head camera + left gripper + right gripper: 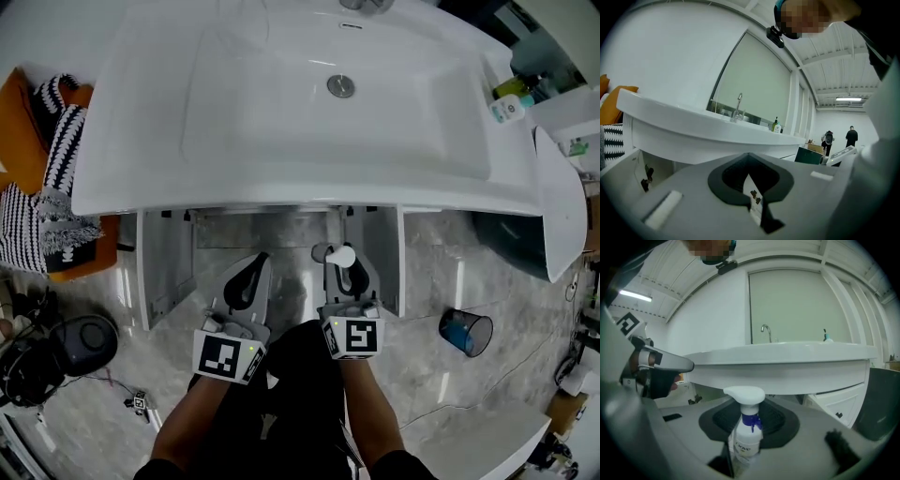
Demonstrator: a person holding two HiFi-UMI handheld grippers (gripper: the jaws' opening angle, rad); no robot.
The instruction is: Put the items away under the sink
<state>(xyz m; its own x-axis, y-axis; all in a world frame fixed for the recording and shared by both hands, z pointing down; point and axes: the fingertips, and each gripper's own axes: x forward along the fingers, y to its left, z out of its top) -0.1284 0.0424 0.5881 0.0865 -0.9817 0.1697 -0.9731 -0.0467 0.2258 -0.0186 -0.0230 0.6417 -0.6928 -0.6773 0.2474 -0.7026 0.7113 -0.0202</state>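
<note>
A white spray bottle (339, 255) with a blue collar (746, 427) stands upright between the jaws of my right gripper (345, 269), which is shut on its body. My left gripper (254, 270) is beside it on the left, jaws together; only a thin pale sliver shows in the gap (751, 190), and I cannot tell what it is. Both grippers are low, in front of the open cabinet (281, 230) beneath the white sink (281, 183). The sink rim (787, 357) fills the view just above the bottle's trigger head.
The cabinet doors stand open at left (164, 267) and right (398, 258). A blue mesh bin (466, 331) sits on the marble floor at right, with a dark green tub (511, 242) behind it. Orange cushions with patterned fabric (52, 187) and a black round device (84, 342) lie left.
</note>
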